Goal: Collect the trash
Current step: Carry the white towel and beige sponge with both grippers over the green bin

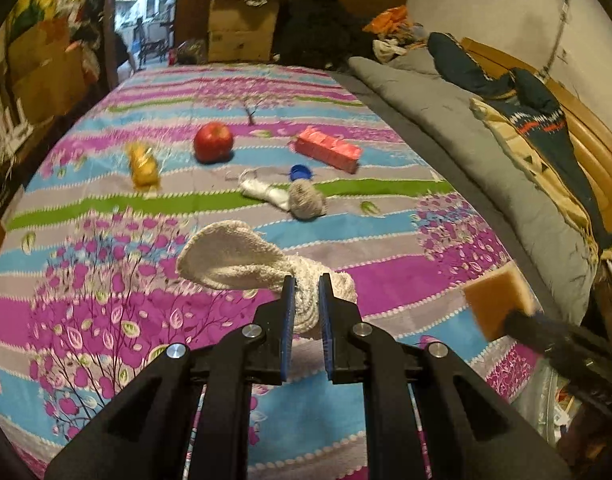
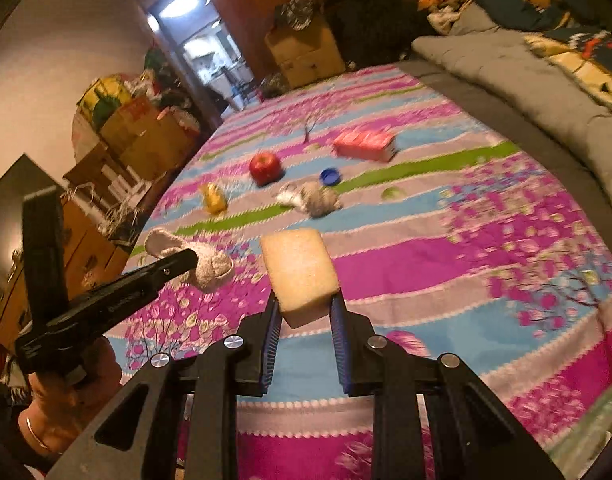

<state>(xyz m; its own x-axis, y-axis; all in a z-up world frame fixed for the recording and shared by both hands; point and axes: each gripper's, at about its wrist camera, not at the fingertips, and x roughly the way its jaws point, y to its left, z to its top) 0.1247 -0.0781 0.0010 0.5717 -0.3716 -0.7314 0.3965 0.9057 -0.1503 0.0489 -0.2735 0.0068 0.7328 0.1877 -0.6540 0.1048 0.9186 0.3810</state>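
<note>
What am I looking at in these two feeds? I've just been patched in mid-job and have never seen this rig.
There is no robot arm: a person carries a hand-held two-finger claw in each hand, with a fisheye camera on each looking forward along its fingers. One feed is from the left claw, the other from the right.

The left claw is shut on a cream knitted cloth, lifted off the bed. The right claw grips a tan sponge. Each claw also shows at the edge of the other's feed.

Below is a bedsheet striped pink, blue and green. Still lying on it: a red apple, a yellow wrapper, a pink carton, a blue bottle cap, and a crumpled white piece against a grey wad.
</note>
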